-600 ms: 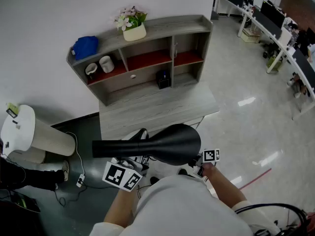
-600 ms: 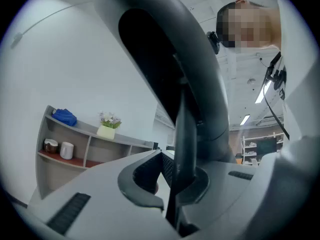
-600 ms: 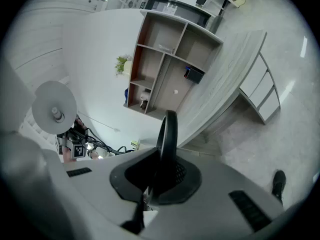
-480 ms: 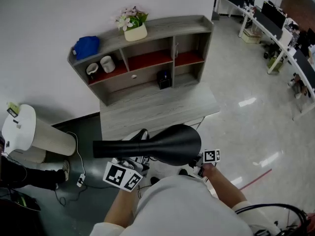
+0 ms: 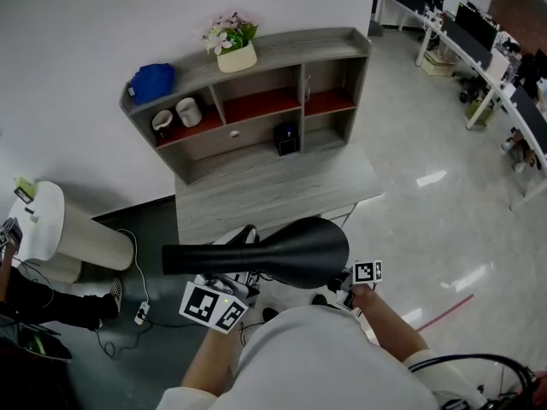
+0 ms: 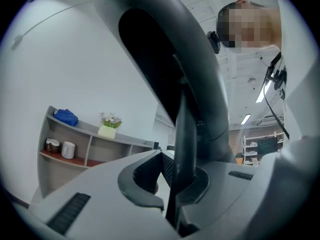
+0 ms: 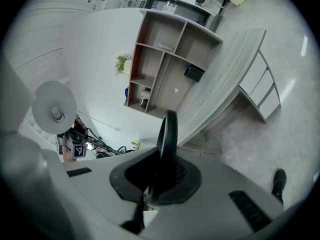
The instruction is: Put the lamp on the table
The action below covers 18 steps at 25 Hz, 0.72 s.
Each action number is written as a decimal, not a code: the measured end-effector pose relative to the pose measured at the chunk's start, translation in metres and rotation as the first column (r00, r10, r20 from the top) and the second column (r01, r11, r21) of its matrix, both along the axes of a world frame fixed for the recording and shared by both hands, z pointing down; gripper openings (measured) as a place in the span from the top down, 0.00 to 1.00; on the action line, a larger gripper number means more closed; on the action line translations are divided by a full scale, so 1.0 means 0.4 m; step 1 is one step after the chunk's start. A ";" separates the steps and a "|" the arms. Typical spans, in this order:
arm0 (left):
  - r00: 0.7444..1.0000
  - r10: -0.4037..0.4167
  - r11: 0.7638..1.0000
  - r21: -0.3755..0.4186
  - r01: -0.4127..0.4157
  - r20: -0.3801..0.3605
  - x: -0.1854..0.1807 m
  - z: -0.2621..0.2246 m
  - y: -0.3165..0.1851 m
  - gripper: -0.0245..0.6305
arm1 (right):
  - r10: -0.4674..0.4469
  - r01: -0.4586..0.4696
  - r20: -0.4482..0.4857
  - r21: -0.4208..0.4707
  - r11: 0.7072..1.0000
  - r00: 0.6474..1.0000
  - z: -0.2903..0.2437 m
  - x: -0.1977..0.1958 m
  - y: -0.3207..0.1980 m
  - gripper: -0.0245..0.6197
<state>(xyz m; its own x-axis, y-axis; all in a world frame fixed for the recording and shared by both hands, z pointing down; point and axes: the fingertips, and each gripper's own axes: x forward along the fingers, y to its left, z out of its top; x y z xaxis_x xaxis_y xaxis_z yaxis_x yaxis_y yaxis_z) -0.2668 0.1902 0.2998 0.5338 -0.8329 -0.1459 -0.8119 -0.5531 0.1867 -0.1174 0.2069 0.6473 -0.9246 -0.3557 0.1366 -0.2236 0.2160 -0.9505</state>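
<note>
A black lamp (image 5: 291, 250) with a cone-shaped shade lies level in the air in front of my body, just short of the near edge of the grey wooden table (image 5: 273, 190). My left gripper (image 5: 232, 282) is under the lamp's narrow part. In the left gripper view its jaws (image 6: 170, 169) are shut on a thin black part of the lamp (image 6: 165, 59). My right gripper (image 5: 346, 278) sits at the wide end. In the right gripper view it (image 7: 162, 171) is shut on a thin curved black edge of the lamp (image 7: 168, 131).
A shelf unit at the table's back holds a flower pot (image 5: 233, 54), a blue cloth (image 5: 151, 81), two cups (image 5: 188, 111) and a small black box (image 5: 285, 137). A white round stand (image 5: 38, 225), floor cables (image 5: 128, 306) and a seated person (image 5: 34, 301) are at the left. Office desks (image 5: 479, 49) stand far right.
</note>
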 end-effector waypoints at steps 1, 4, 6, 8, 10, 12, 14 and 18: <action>1.000 0.000 1.000 0.001 0.000 0.000 0.001 0.001 0.001 0.95 | 0.001 -0.001 -0.016 -0.002 1.000 1.000 0.007 0.005 0.001 0.94; 1.000 0.000 1.000 0.002 0.000 0.001 0.008 0.002 0.002 0.95 | 0.005 -0.006 -0.061 -0.016 1.000 0.998 0.028 0.023 0.004 0.94; 1.000 0.002 1.000 0.001 -0.002 0.001 0.015 0.001 0.001 0.95 | 0.007 -0.009 -0.061 -0.023 1.000 0.998 0.028 0.032 0.002 0.94; 1.000 0.004 1.000 0.001 -0.004 0.000 0.025 0.001 0.001 0.95 | 0.017 -0.021 -0.095 -0.041 0.999 0.995 0.036 0.051 0.003 0.93; 1.000 0.007 1.000 0.001 -0.007 -0.001 0.038 0.004 0.004 0.95 | 0.020 -0.023 -0.096 -0.039 0.999 0.995 0.034 0.064 0.004 0.93; 1.000 0.011 1.000 0.001 -0.011 0.000 0.051 0.004 0.005 0.95 | 0.007 -0.007 -0.003 -0.010 1.000 1.000 0.004 0.052 0.001 0.93; 1.000 0.013 1.000 0.000 -0.013 0.002 0.065 0.002 0.003 0.95 | 0.013 -0.014 -0.028 -0.017 1.000 1.000 0.016 0.072 0.000 0.93; 1.000 0.009 1.000 0.001 -0.009 0.006 0.099 0.003 -0.004 0.95 | 0.015 -0.016 -0.045 -0.021 1.000 0.999 0.026 0.112 -0.004 0.93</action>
<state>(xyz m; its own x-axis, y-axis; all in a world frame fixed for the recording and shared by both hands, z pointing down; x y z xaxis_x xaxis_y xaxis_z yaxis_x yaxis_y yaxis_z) -0.2271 0.1886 0.3008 0.5421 -0.8280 -0.1434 -0.8080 -0.5605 0.1819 -0.0725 0.2052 0.6576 -0.9116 -0.3668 0.1855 -0.2692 0.1916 -0.9439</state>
